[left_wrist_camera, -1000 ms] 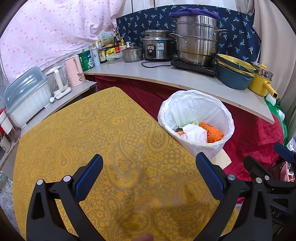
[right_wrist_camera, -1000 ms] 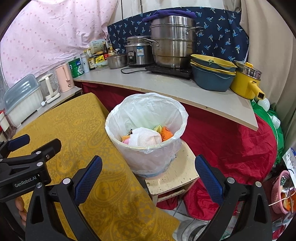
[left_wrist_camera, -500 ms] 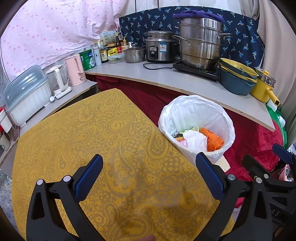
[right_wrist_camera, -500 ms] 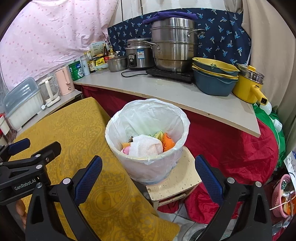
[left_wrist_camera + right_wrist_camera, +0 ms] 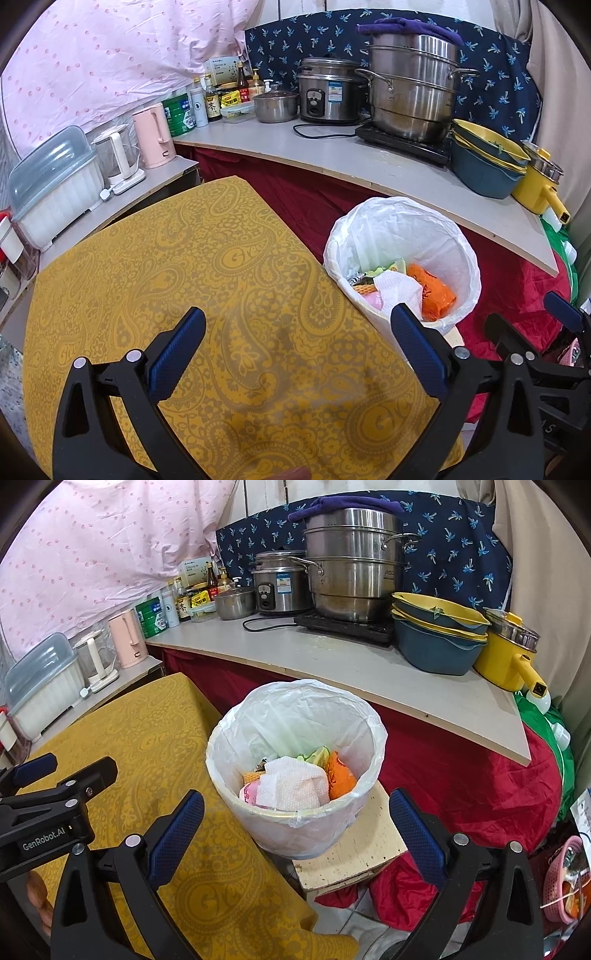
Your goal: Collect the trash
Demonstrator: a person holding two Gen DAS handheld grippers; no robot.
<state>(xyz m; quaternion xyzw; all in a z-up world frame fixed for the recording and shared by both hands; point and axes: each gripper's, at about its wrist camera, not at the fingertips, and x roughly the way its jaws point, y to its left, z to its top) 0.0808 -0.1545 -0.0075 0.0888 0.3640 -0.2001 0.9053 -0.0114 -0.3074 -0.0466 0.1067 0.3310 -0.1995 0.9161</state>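
Observation:
A white-lined trash bin [image 5: 295, 823] stands on a small wooden stool beside the table. It holds a crumpled white paper towel [image 5: 291, 786], an orange wrapper [image 5: 340, 777] and other scraps. In the left wrist view the bin [image 5: 458, 236] is at the table's right edge. My left gripper [image 5: 295, 354] is open and empty above the yellow paisley tablecloth [image 5: 184, 266]. My right gripper [image 5: 295, 834] is open and empty, just in front of the bin. The left gripper [image 5: 33, 786] also shows at the left edge of the right wrist view.
A grey counter [image 5: 351, 668] behind the bin carries a steel steamer pot [image 5: 351, 576], a rice cooker [image 5: 280, 583], stacked blue and yellow basins [image 5: 436, 638], a yellow pot [image 5: 509, 650], bottles and kettles. A red cloth [image 5: 461, 768] hangs below the counter. A pink basket [image 5: 565, 875] sits at lower right.
Both grippers have pulled back and tilted slightly, so the bin sits lower in both views. Both stay open and empty.

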